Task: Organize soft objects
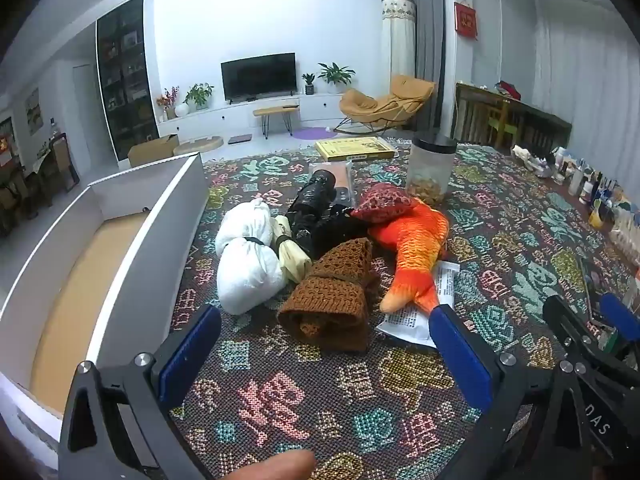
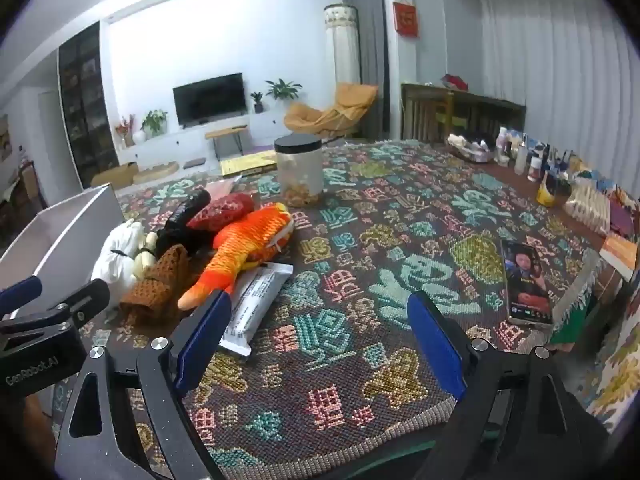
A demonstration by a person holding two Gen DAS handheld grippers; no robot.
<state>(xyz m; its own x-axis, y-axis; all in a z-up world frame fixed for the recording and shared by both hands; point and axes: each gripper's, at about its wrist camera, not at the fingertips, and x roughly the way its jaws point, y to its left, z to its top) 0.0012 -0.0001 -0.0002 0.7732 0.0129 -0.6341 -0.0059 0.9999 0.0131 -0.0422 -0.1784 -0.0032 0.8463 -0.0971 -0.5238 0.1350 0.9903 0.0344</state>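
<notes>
A heap of soft things lies on the patterned tablecloth: a tied white cloth bundle [image 1: 248, 256], a brown knitted piece [image 1: 336, 292], an orange plush fish [image 1: 416, 248], a red patterned pouch [image 1: 382, 202] and a black fabric item [image 1: 316, 208]. My left gripper [image 1: 326, 312] is open just in front of the brown knit, touching nothing. In the right wrist view the fish [image 2: 248, 240], knit [image 2: 160, 280] and bundle [image 2: 120, 256] sit to the left. My right gripper [image 2: 320, 300] is open over bare cloth; its left pad is beside a white packet [image 2: 256, 300].
An open white box [image 1: 132, 240] with a tan floor stands left of the heap. A clear jar [image 2: 300, 172] with a black lid stands behind it. A phone [image 2: 524, 280] lies at the right, and several bottles [image 2: 532, 160] line the far right edge.
</notes>
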